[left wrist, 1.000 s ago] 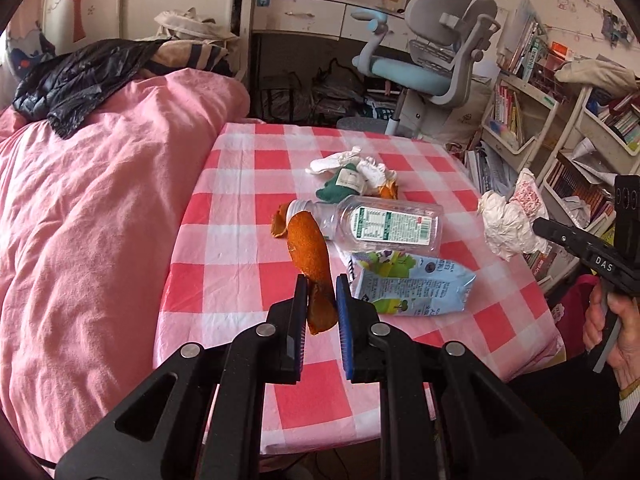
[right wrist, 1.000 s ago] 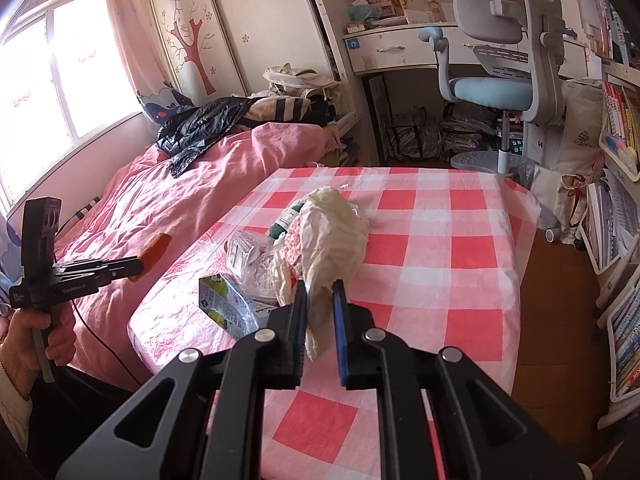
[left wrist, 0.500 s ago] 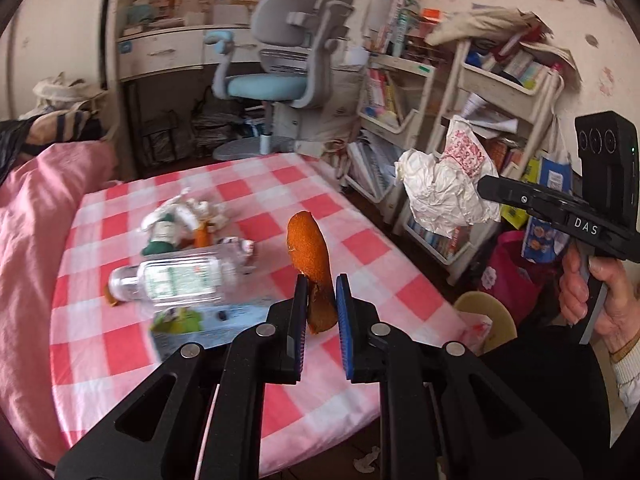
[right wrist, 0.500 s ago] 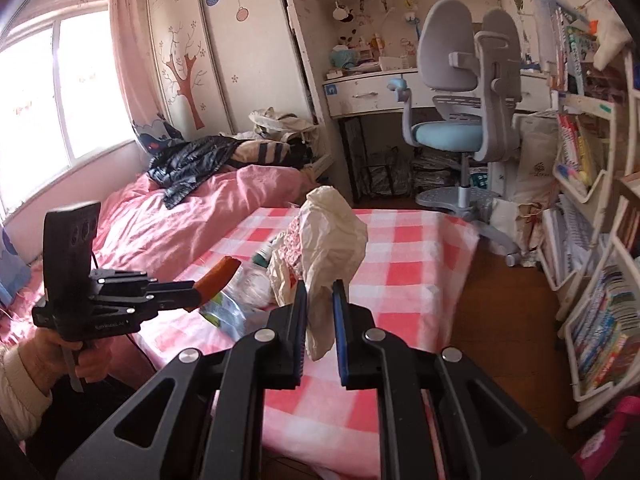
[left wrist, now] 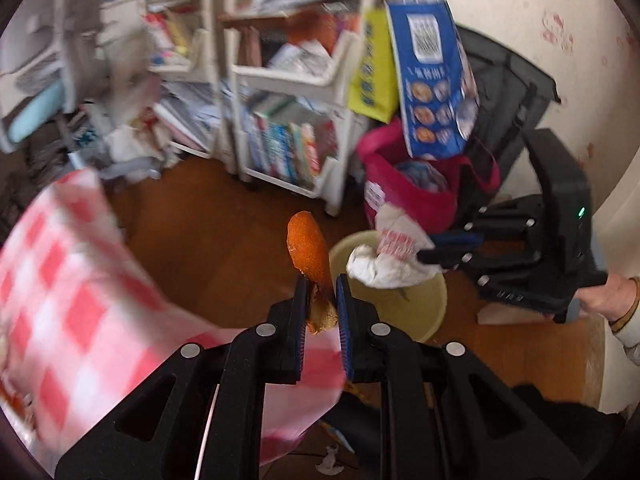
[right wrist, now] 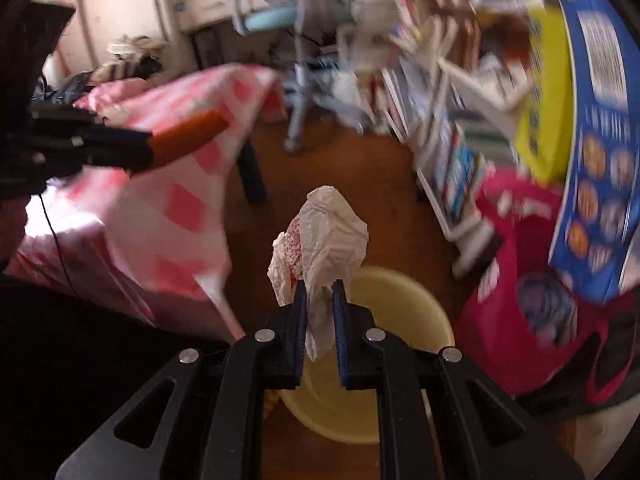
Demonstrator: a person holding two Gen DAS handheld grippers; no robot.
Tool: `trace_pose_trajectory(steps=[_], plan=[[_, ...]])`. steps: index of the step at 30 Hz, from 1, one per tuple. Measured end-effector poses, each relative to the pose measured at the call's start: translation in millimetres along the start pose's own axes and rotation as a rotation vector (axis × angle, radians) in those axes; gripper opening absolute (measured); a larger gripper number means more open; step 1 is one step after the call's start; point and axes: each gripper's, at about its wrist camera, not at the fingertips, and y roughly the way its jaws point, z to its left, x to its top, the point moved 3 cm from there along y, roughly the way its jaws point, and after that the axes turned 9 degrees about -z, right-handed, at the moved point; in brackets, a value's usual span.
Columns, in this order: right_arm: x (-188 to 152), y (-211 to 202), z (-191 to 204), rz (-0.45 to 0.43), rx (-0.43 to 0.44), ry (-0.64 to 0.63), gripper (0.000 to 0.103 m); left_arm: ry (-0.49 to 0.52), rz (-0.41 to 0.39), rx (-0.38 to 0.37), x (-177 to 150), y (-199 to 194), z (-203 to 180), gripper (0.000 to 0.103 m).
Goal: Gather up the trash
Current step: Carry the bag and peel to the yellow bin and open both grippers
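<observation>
My left gripper (left wrist: 322,286) is shut on an orange peel (left wrist: 308,250), held past the table's corner and above the floor. My right gripper (right wrist: 319,292) is shut on a crumpled white plastic bag with red print (right wrist: 324,236), hanging over a pale yellow bin (right wrist: 400,292) on the wooden floor. In the left wrist view the right gripper (left wrist: 424,254) shows at the right with the bag (left wrist: 388,258) above the bin (left wrist: 416,312). The left gripper (right wrist: 140,146) with the peel (right wrist: 188,136) appears at the left of the right wrist view.
The table with the red-checked cloth (left wrist: 68,292) stands to the left. A pink bag (left wrist: 404,188), a blue and yellow hanging bag (left wrist: 432,80) and white bookshelves (left wrist: 288,120) crowd the far side of the bin. A person's hand (left wrist: 608,300) holds the right gripper.
Both grippers swung away from the table top toward the floor and the yellow bin, still holding the peel and the plastic bag. The table now lies at the left of both views.
</observation>
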Motion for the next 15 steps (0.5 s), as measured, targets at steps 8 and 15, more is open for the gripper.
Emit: trace_pose_trajectory(steps=[8, 15], plan=[[-60.0, 30.7, -45.1, 0.097, -0.052, 0.159, 0.042, 0.091, 0.23, -0.081, -4.0, 123.9, -50.6, 0.032], [-20.4, 6.1, -49.0, -0.063, -0.053, 0.204, 0.045, 0.044, 0.084, 0.057, -2.0, 60.3, -24.7, 0.07]])
